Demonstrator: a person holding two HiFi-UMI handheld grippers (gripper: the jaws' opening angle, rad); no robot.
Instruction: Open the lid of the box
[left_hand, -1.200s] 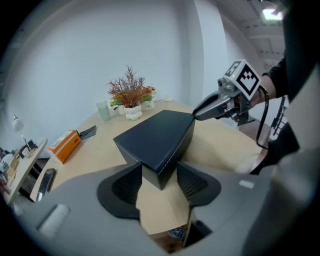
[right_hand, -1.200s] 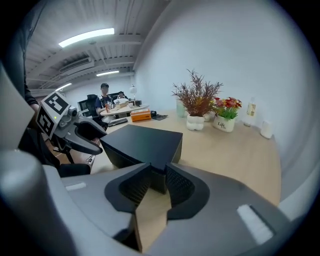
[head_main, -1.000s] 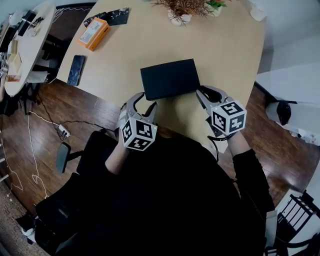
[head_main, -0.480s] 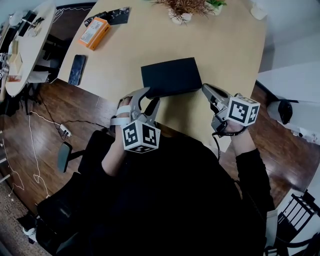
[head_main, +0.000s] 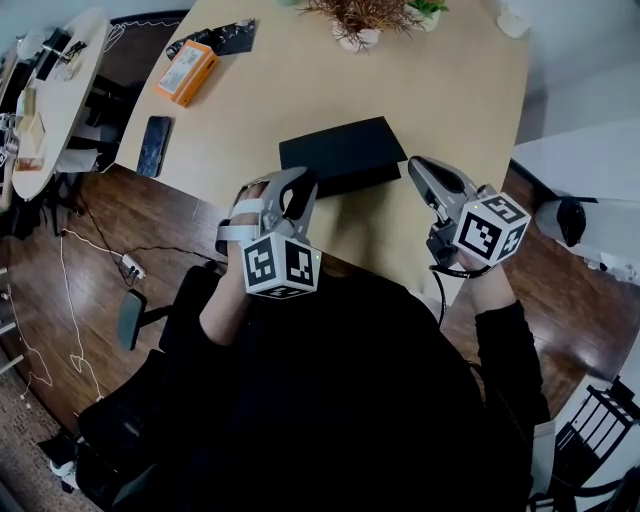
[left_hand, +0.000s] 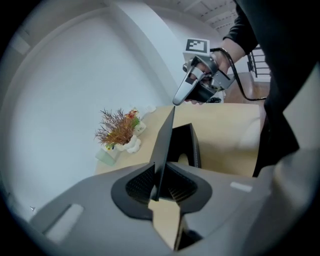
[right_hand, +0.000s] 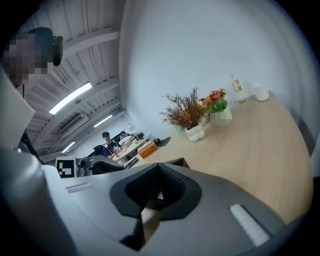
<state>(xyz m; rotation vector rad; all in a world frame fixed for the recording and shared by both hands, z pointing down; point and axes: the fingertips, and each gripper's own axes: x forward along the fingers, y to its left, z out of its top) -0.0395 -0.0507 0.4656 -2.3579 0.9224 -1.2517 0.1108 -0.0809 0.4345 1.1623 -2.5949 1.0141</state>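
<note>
Left claw (left_hand: 159, 186), closing, with the thin black edge of the lid (left_hand: 164, 142) pinched between its ribbed pads. Lid seen edge-on in the left gripper view, tilted up away from the base of the box (left_hand: 190, 145), with the hollow interior exposed beside it. In the head view, same claw at the near-left corner of the box, marker cube turned toward the person. Right claw (head_main: 418, 166), jaws pressed together with nothing between them, tip just beside the near-right corner of the box; contact with the box not discernible. Box black, flat and rectangular, lying close to the person's edge of the pale wooden desk (head_main: 450, 90). Farther back on the desk: a dried plant (head_main: 362, 22) in a white pot at the far side, an orange packet (head_main: 187, 67) and a dark phone (head_main: 153, 141) toward the left edge, all well apart from the box. Brown wooden floor (head_main: 90, 260) visible around the desk.
</note>
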